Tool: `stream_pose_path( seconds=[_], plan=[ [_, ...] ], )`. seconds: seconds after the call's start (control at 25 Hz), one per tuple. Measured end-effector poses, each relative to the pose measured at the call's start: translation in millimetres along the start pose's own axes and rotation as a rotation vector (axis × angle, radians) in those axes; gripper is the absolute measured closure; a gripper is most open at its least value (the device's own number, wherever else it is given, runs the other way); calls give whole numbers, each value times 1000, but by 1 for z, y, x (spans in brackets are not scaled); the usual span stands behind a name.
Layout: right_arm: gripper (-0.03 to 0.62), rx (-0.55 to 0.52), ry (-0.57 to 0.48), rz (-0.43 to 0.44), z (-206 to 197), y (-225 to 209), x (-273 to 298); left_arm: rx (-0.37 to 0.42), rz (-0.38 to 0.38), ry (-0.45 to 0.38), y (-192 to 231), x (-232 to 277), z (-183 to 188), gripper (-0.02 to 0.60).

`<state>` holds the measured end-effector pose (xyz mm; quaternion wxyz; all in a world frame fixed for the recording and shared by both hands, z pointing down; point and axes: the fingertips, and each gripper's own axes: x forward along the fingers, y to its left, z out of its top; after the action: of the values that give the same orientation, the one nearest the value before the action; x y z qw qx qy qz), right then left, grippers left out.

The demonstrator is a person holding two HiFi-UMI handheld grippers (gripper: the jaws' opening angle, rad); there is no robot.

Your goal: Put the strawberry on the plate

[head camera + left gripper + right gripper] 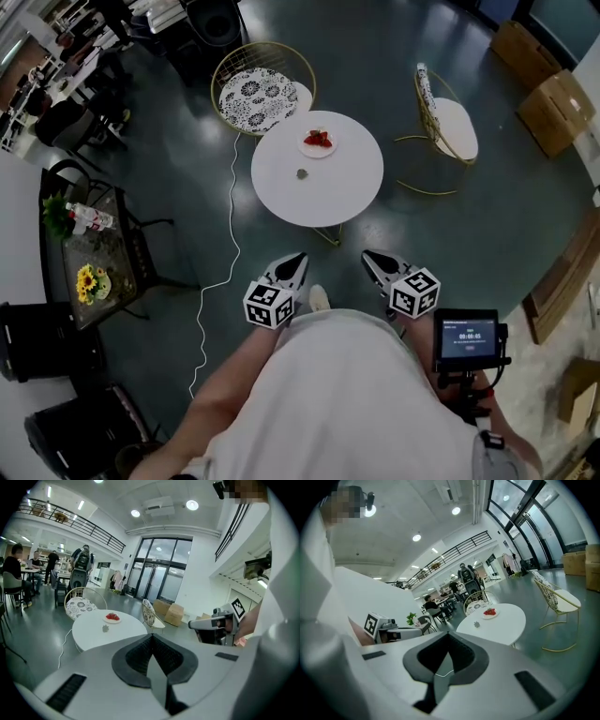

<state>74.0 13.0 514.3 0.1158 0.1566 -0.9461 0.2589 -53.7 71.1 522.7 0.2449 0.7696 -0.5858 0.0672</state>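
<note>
A round white table [328,192] stands some way ahead of me. On its far side a small white plate [318,143] carries red strawberries [318,138]; the plate [112,618] [490,613] shows in both gripper views. A small grey-green object [302,173] lies alone near the table's middle. My left gripper [298,259] [151,637] and right gripper [367,255] [449,634] hover side by side above the floor, short of the table. Both are shut, with nothing between the jaws.
A gold wire chair with a patterned cushion [258,94] stands behind the table, another gold chair [448,127] to its right. Cardboard boxes [553,108] sit far right. A white cable [230,234] runs along the floor. A dark side table with flowers [89,272] is at left.
</note>
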Motion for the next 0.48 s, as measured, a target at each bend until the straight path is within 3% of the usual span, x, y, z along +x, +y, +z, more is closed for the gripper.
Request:
stream_pose_path(
  seconds=[0.48],
  plan=[
    [588, -14, -23, -49, 38, -18, 60, -14, 12, 6, 67, -1, 15, 575]
  ],
)
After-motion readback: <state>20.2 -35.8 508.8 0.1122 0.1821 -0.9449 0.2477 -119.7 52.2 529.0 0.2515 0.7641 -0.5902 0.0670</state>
